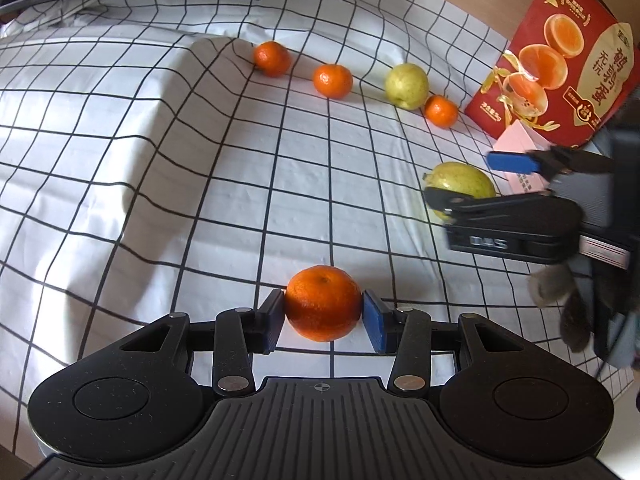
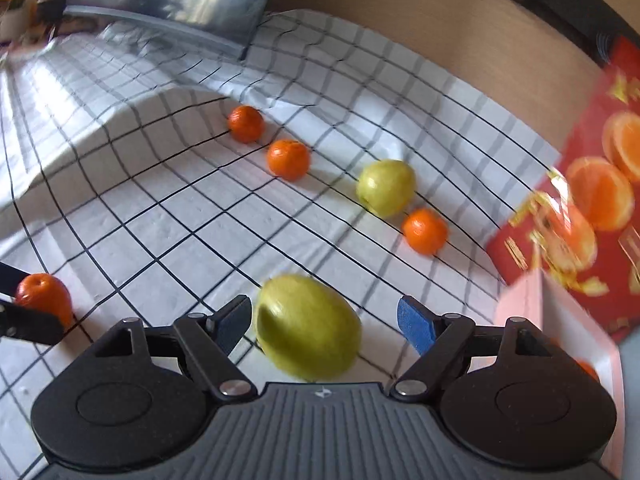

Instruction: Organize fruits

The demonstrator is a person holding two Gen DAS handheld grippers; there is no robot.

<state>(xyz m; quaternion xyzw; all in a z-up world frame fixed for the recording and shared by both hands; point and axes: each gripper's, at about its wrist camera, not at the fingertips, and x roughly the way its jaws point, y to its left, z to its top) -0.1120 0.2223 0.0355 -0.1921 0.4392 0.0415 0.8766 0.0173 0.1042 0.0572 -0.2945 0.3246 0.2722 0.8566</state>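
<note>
The red box [image 1: 560,56] bears large white Chinese characters, and the right gripper [image 1: 460,180] body shows blurred "DAS".

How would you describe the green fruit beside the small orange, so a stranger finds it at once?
Start at the red box standing on the checked cloth. A row of fruit runs from it. The pear is the only green one in that row, touching the small orange nearest the box.

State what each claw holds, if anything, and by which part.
The left claw grips a tangerine by its two opposite sides. The right claw holds nothing: it stands open around a pear, with a gap at one pad.
</note>
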